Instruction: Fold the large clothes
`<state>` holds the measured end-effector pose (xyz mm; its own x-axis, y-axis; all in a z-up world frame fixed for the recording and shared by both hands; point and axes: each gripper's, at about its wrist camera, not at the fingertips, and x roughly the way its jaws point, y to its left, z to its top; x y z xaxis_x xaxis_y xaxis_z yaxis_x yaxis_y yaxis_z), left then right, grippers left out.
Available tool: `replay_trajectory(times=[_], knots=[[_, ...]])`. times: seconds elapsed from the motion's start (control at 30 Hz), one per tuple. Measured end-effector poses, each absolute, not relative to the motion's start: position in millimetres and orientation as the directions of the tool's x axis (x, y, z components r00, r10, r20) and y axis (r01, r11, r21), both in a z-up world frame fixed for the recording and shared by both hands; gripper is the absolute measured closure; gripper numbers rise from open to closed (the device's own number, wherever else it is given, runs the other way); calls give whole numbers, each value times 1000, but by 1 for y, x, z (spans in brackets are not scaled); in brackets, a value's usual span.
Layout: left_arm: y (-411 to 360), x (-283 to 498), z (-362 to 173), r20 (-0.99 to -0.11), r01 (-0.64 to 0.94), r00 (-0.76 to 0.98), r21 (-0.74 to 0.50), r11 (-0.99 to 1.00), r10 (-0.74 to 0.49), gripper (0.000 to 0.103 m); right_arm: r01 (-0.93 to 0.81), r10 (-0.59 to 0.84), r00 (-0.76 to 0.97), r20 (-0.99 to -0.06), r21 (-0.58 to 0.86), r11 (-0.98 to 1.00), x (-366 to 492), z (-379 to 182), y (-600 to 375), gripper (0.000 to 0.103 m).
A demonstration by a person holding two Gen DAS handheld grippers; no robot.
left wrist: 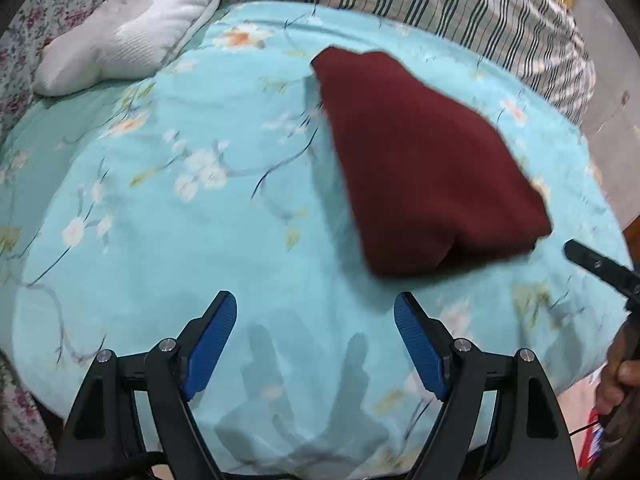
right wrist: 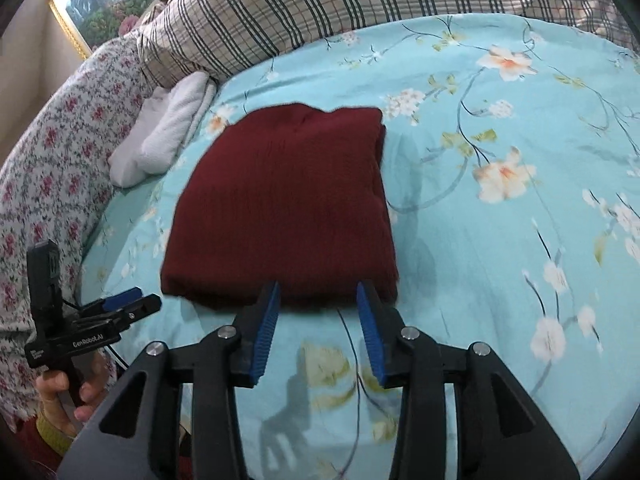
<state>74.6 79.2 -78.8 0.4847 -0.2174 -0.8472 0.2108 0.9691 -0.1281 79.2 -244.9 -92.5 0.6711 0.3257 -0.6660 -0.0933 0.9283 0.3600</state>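
Observation:
A dark red knitted garment (left wrist: pixel 420 160) lies folded into a thick rectangle on the light blue floral bedsheet (left wrist: pixel 180 240). It also shows in the right wrist view (right wrist: pixel 284 208). My left gripper (left wrist: pixel 315 308) is open and empty, above the sheet just near of the garment's front left. It also shows at the left of the right wrist view (right wrist: pixel 136 300). My right gripper (right wrist: pixel 317 290) is open and empty, its tips at the garment's near edge. One of its fingers (left wrist: pixel 592 262) shows at the right of the left wrist view.
A folded white cloth (left wrist: pixel 120 40) lies at the far left of the bed, also seen in the right wrist view (right wrist: pixel 168 132). A plaid blanket (right wrist: pixel 320 4) is bunched along the far side. A pink floral cover (right wrist: pixel 52 152) runs along the left edge.

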Motion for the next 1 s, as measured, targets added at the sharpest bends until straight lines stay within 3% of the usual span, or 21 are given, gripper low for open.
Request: replay_trajectory(times=[0.23, 0.57, 0.7, 0.73, 0.8, 1.0], knots=[[82, 51, -96, -877, 223, 467, -7, 975, -113, 21, -100, 276, 649, -709, 280, 955, 53, -107, -237, 35], [57, 27, -46, -785, 267, 619, 198, 943, -11, 20, -166, 234, 634, -737, 166, 972, 33, -104, -218, 25], [56, 17, -5, -725, 250, 688, 203, 947, -26, 8, -218, 245, 671, -700, 129, 967, 20, -74, -213, 17], [56, 17, -1, -718, 248, 695, 203, 947, -28, 1, -230, 247, 683, -687, 119, 966, 18, -68, -212, 10], [55, 20, 4, -708, 250, 705, 199, 948, -37, 1, -239, 240, 696, -676, 98, 966, 16, -61, -208, 0], [52, 43, -14, -762, 243, 648, 196, 950, -8, 1, -247, 247, 661, -708, 105, 963, 30, -75, -201, 0]])
